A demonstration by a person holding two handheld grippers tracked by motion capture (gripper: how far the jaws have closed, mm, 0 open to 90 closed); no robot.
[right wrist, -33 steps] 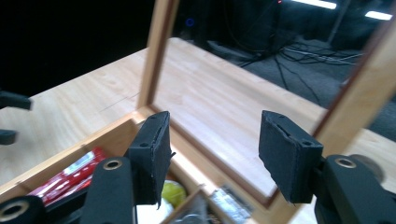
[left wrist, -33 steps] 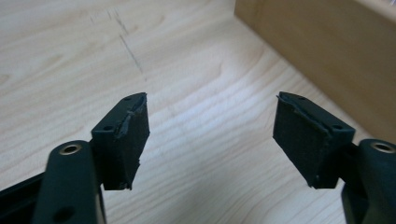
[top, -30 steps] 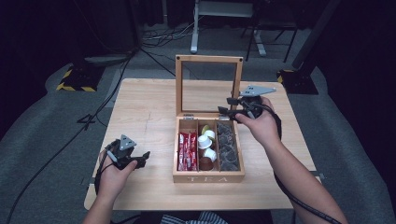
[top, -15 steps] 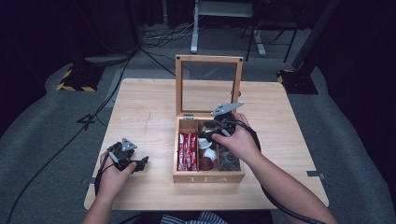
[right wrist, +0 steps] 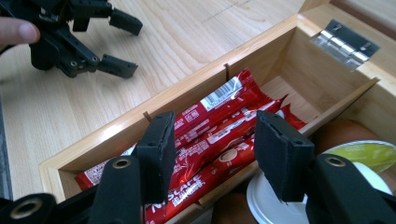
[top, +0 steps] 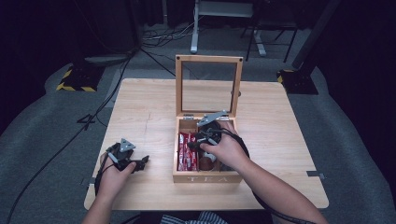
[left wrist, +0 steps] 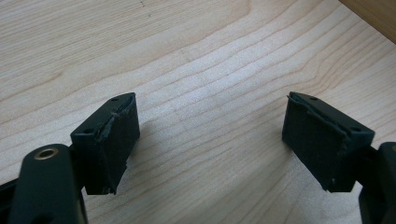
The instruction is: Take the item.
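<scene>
Nearest the person, the left gripper [top: 142, 162] rests low over the bare table [top: 149, 107], well to the left of the wooden tea box [top: 207, 178]. Its jaws have just been opening and stand wide apart with nothing but wood grain between them. Farther in, the right gripper [right wrist: 212, 140] hangs over the tea box, above its left compartment. There the red Nescafe sticks [right wrist: 219, 126] lie lengthwise, packed side by side. The jaws have just been closing, yet the pads [right wrist: 159, 151] are clear of the sticks and grip nothing. In the next compartment to the right sit capsules, 1 with a white lid [right wrist: 261, 205] and 1 with a yellow-green lid [right wrist: 366, 154]. At the back of the box, the glass-paned lid [top: 208, 84] stands upright on its hinges [right wrist: 345, 43].
</scene>
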